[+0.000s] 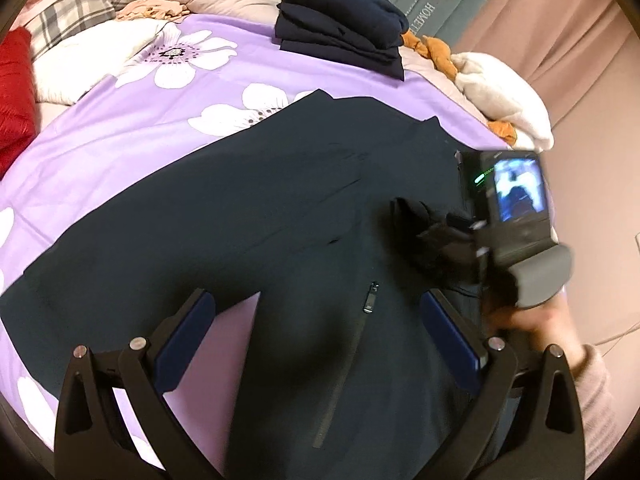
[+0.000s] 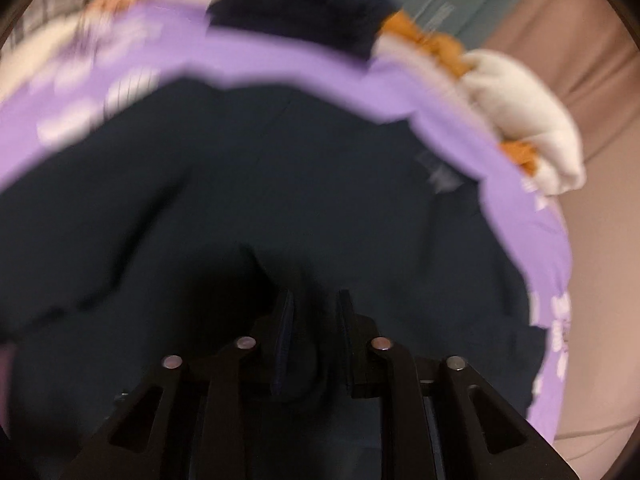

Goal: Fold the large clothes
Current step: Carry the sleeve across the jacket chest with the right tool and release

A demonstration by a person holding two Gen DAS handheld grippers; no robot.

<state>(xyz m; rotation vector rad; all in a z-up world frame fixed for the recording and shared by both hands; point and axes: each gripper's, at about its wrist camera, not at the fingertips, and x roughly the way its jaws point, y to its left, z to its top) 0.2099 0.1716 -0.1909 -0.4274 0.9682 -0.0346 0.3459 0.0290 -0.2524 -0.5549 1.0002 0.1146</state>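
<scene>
A large dark navy garment (image 1: 260, 208) lies spread flat on the purple flowered bedspread (image 1: 132, 120), its zipper pull (image 1: 370, 298) near the front. My left gripper (image 1: 316, 294) hovers over the garment's near part, open wide, with nothing between its blue pads (image 1: 188, 336). At the right of that view a hand (image 1: 536, 320) holds the right gripper, whose screen (image 1: 518, 190) faces the camera. The right wrist view is blurred. In it my right gripper (image 2: 316, 294) sits low over the same garment (image 2: 280, 168). Its fingers stand a little apart, with a dark bunch of cloth in the gap.
A folded navy stack (image 1: 340, 28) rests at the bed's far side. White and orange cloth (image 1: 504, 92) lies at the right edge and a red cushion (image 1: 14, 92) at the left, with plaid fabric (image 1: 80, 4) behind it. Pink curtains (image 1: 580, 60) hang beyond the bed.
</scene>
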